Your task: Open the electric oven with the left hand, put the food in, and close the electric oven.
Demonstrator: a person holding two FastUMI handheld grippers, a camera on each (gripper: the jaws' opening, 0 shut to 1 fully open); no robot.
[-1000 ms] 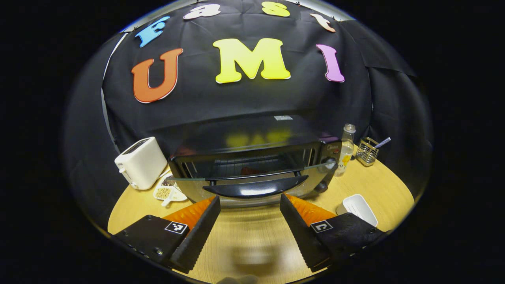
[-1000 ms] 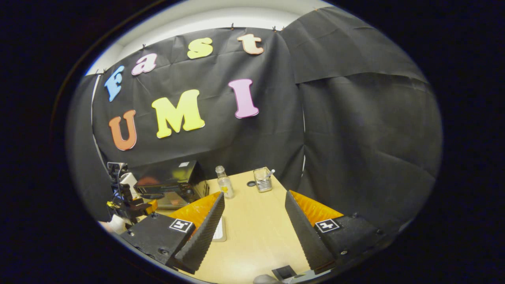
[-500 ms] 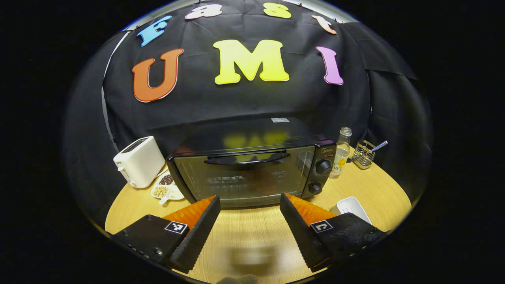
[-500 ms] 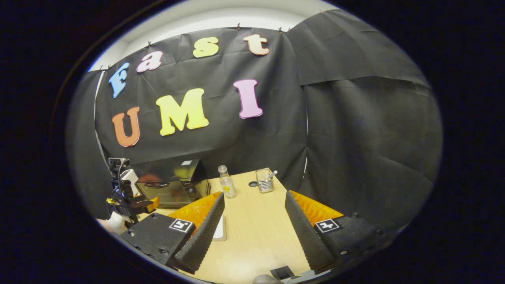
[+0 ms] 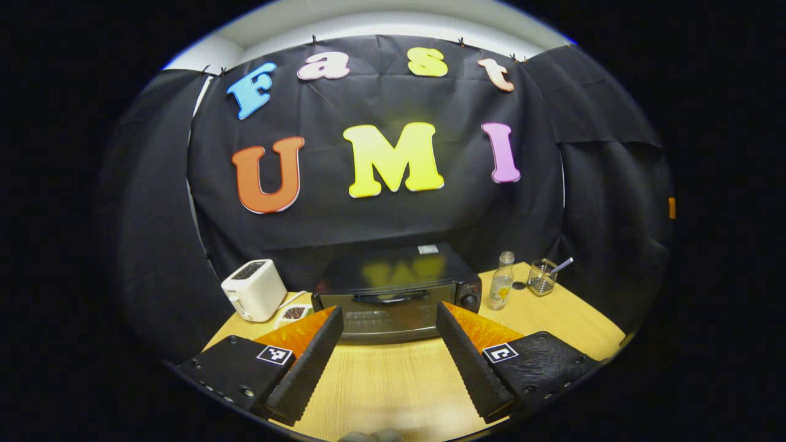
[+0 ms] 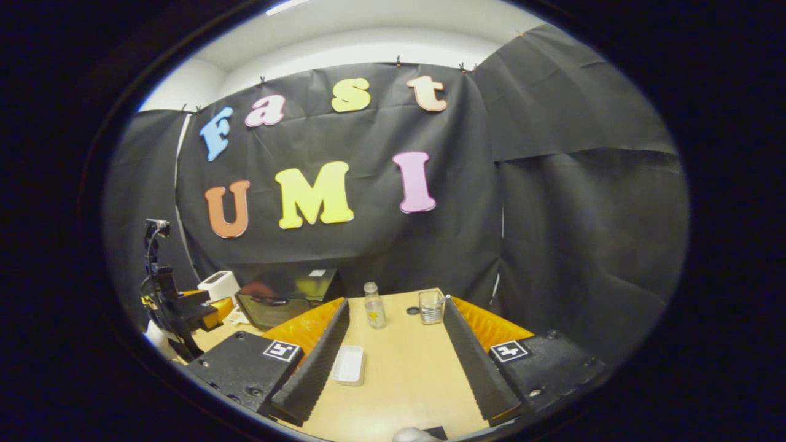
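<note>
The black electric oven (image 5: 393, 294) stands at the back of the wooden table (image 5: 381, 387) with its glass door shut and its handle across the top of the door. My left gripper (image 5: 389, 312) is open and holds nothing, well back from the oven front. In the right gripper view the oven (image 6: 288, 298) sits far left, and the left gripper (image 6: 184, 310) hovers in front of it, held by a hand. My right gripper (image 6: 395, 304) is open and empty above the table. I cannot see any food through the dark door.
A white toaster (image 5: 253, 298) and a small dish of beans (image 5: 293, 313) sit left of the oven. A clear bottle (image 5: 501, 288) and a wire holder (image 5: 543, 276) stand to its right. An empty white dish (image 6: 349, 365) lies by my right gripper's left finger.
The oven door went from partly open to shut. My left gripper then drew back from the oven, which now looks smaller. The right gripper also pulled back slightly.
</note>
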